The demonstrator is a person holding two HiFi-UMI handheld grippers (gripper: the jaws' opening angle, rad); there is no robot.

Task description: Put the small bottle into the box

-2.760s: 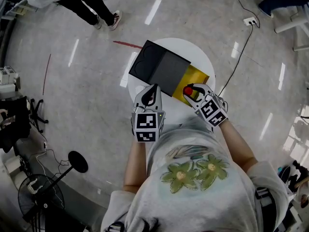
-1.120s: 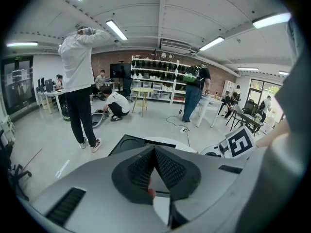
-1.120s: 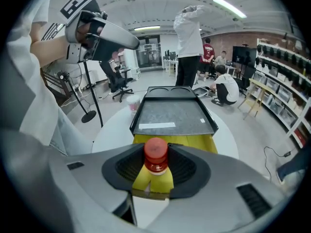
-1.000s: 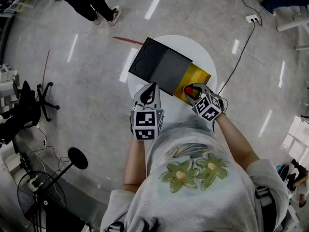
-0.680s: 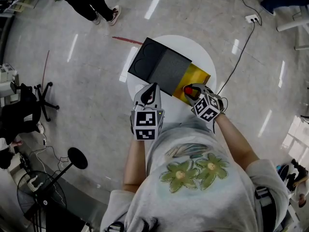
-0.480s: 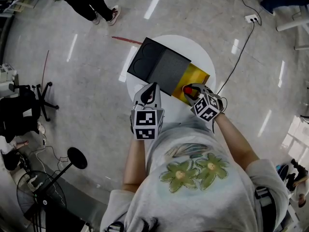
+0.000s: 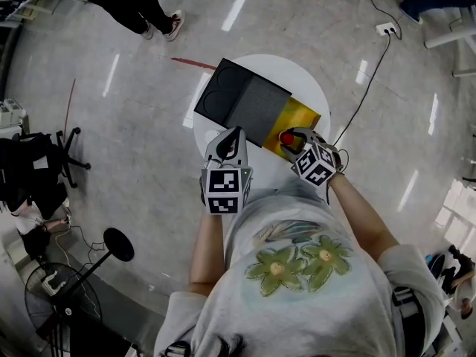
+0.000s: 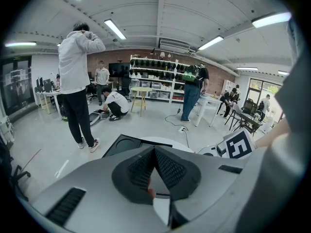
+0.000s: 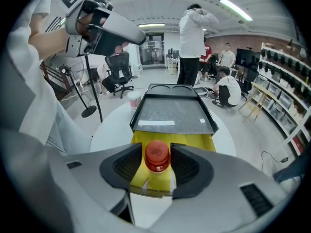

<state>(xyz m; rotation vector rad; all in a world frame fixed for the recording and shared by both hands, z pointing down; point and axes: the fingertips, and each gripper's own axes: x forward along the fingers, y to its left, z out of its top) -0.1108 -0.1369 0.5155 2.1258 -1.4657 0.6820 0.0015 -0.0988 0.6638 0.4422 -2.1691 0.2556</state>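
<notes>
A small bottle with a red cap (image 9: 158, 155) stands upright in the yellow drawer (image 9: 194, 140) pulled out of the black box (image 9: 175, 111). My right gripper (image 9: 158, 166) straddles the bottle and its jaws are opening, with narrow gaps showing on both sides of the cap. From the head view the red cap (image 7: 286, 137) sits at the near edge of the yellow drawer (image 7: 305, 116), between the right gripper's (image 7: 292, 140) jaws. My left gripper (image 7: 236, 134) hovers shut and empty by the box's (image 7: 242, 103) near edge, its tips touching (image 8: 155, 149).
The box lies on a round white table (image 7: 301, 76) with floor all around. A small white cup (image 9: 133, 99) stands on the table left of the box. A person (image 9: 192, 38) stands beyond the table, and office chairs and stands (image 7: 111, 248) are off to the left.
My right gripper has drifted slightly up and left with the bottle over the yellow drawer. The left gripper has stayed in place.
</notes>
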